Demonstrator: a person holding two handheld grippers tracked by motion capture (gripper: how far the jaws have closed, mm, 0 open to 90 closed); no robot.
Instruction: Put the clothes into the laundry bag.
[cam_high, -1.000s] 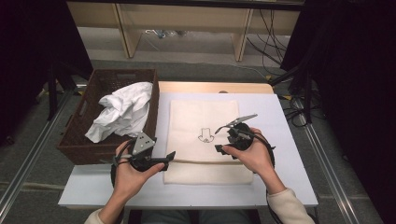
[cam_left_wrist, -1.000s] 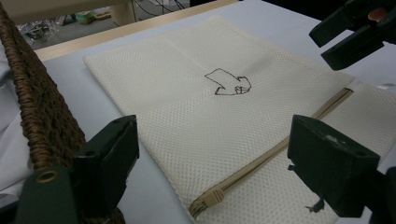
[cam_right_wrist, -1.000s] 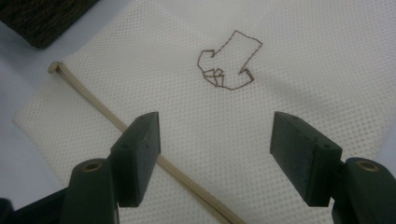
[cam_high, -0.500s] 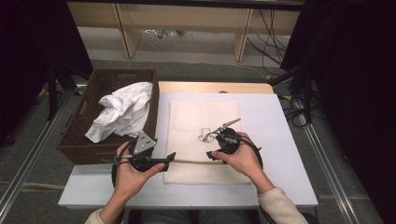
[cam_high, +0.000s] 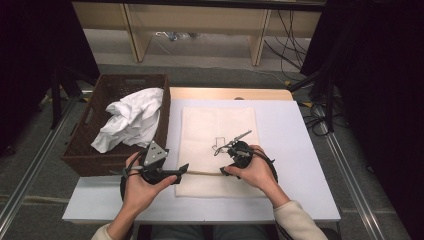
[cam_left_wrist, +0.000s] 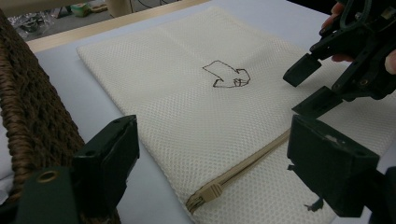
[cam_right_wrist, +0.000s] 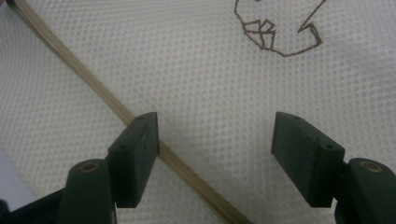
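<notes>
From above, your cream mesh bag lies flat on the white table, just beside the wicker basket holding white cloth; your left gripper sits at the bag's left edge, your right gripper over its middle. In the left gripper view, jaws spread, the zipper pull between them. In the right gripper view, jaws spread, empty, above the zipper.

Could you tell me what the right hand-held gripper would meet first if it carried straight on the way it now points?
Most likely the cream mesh zip bag: the right hand-held gripper points down at it with jaws open, nothing between, its beige zipper by one jaw.
</notes>
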